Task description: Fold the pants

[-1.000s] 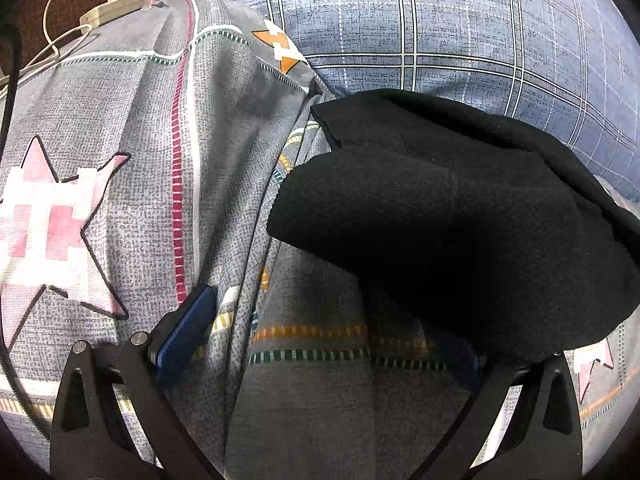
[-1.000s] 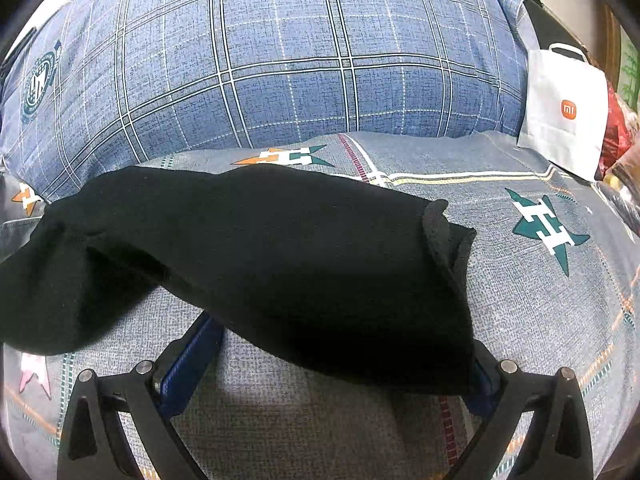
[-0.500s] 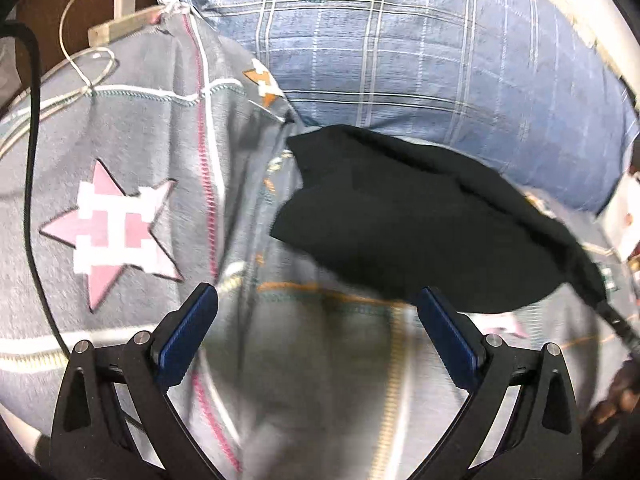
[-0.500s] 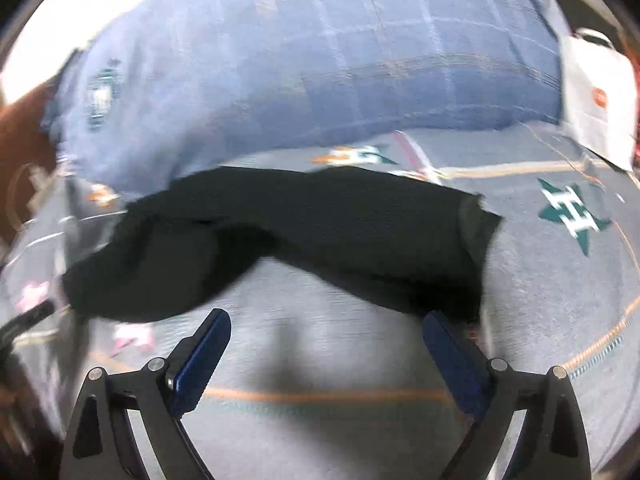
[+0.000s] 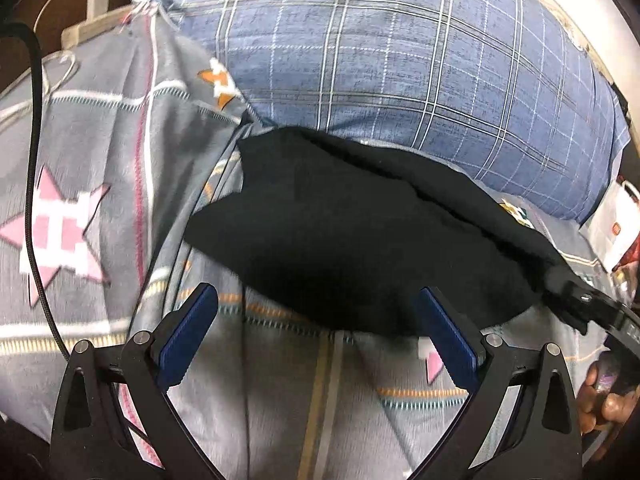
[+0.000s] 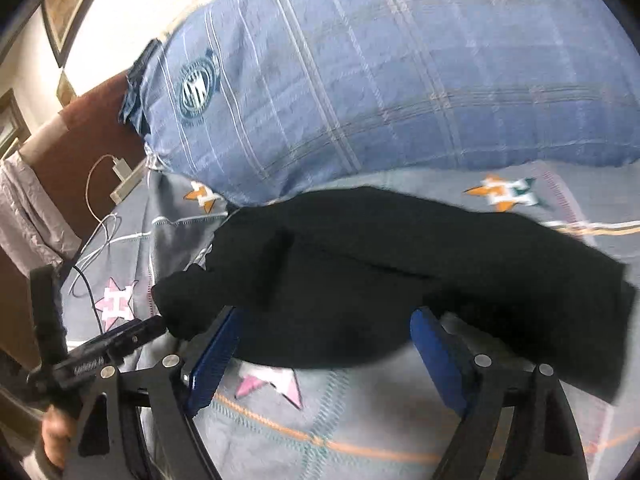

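Left gripper [image 5: 316, 336]: your blue-padded jaws stand wide apart with nothing between them, held over the sheet just short of the garment's near edge.
Right gripper [image 6: 324, 354]: your jaws are spread just as wide and grip nothing; their pads sit at the garment's near hem, and whether they touch the cloth cannot be told.
Pants [image 5: 360, 240]: the black pants lie folded into a long flat band on the grey bedsheet [image 5: 100, 168], their long axis running across both views, roughly parallel to the pillow's front edge. One end reaches towards the pink star [image 5: 60, 236]; the other tapers off to your right.
Pillow [image 5: 400, 60]: blue plaid, with a round crest, just behind the pants and touching or nearly touching their far edge.
Left view only: your right gripper's black body at the pants' right end, a white paper bag [image 5: 612, 220] beyond it, and a black cable [image 5: 32, 160] crossing the sheet.
Right view only: your left gripper's black frame at the pants' left end, a white charger [image 6: 122, 168] with its cord, a brown headboard [image 6: 80, 136], and a pale wall.
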Motion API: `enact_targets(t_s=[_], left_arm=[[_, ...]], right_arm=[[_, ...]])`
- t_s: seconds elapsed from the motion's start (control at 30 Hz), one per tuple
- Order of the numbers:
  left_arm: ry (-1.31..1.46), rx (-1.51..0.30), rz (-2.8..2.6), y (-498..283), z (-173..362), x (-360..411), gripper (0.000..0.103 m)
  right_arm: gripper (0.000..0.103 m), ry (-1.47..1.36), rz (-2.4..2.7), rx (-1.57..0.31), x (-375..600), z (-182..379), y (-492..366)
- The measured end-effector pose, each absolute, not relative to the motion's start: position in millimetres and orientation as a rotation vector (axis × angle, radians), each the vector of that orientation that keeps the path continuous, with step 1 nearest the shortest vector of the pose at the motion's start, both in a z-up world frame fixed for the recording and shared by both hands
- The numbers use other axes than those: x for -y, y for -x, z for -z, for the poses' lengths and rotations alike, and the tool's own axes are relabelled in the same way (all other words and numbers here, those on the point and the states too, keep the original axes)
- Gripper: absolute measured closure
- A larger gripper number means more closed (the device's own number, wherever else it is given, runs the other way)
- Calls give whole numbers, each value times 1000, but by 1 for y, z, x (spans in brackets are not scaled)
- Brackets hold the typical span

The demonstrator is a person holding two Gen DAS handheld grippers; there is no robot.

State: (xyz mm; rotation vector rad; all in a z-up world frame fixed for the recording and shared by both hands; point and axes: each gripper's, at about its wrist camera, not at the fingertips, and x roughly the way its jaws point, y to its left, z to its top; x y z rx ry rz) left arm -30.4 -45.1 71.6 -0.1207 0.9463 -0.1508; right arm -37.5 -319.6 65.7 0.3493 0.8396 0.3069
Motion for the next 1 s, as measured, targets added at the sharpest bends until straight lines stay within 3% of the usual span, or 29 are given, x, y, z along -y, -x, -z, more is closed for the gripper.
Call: enact_targets(t_s=[0.1,0.27,0.43,0.53,0.73,1.0], left_arm=[[93,-984,144,16,-64,50,2],[62,-1022,140,5,-44,53,2],[84,-1049,141,3,-27,48,2],[90,-1044,145,6,-25,46,2],[128,-1049,152,16,-30,35,2],[306,-1053,112,38,-29,4,2]], right_arm=[[18,-427,-317,-886,321,-50,15],[36,-460,-306,-900,342,-60,-30],[35,-303,-68,-758,370,-105,-92],[36,-236,75,-828,390,-112,-113],[31,-142,-12,-725,403,-139,-13],[30,-461,202,-854,494,-55,104]])
